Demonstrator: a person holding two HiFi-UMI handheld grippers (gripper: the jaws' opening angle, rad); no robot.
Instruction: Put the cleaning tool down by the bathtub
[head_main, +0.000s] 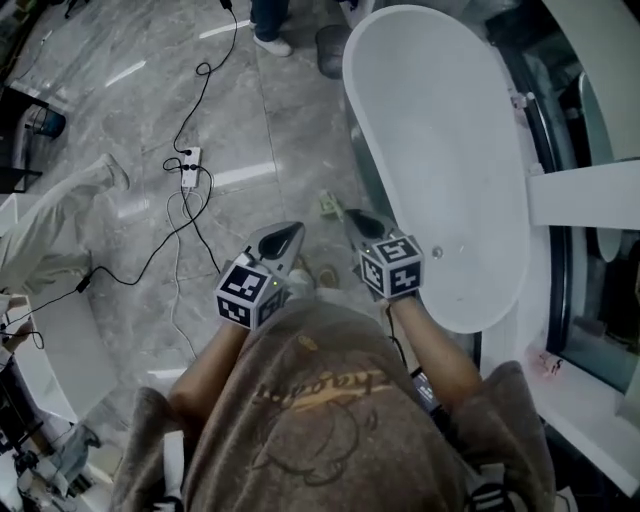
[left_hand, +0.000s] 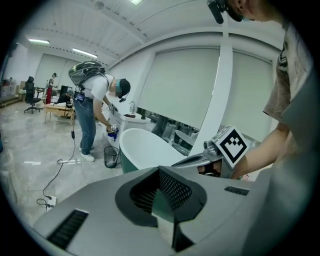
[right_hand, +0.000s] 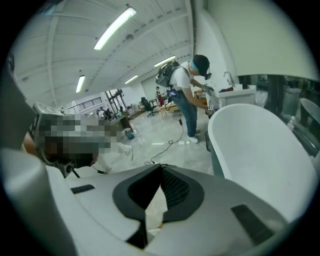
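The white oval bathtub (head_main: 440, 150) fills the right of the head view, and it also shows in the left gripper view as the bathtub (left_hand: 145, 145) and in the right gripper view as the bathtub (right_hand: 260, 150). A small pale-green thing (head_main: 328, 205), probably the cleaning tool, lies on the floor beside the tub. My right gripper (head_main: 352, 215) hovers just right of it, jaws shut and empty. My left gripper (head_main: 291, 232) hangs to the left, jaws also together with nothing held. Each gripper's own view shows the same: the left gripper (left_hand: 159, 170) and the right gripper (right_hand: 161, 168) have their pads meeting.
A power strip with cables (head_main: 188, 165) lies on the marble floor at the left. A dark waste bin (head_main: 330, 50) stands at the tub's far end, near a standing person (left_hand: 92, 115). A white ledge (head_main: 585, 195) runs along the right. Someone's pale trouser leg (head_main: 60, 220) is at the left edge.
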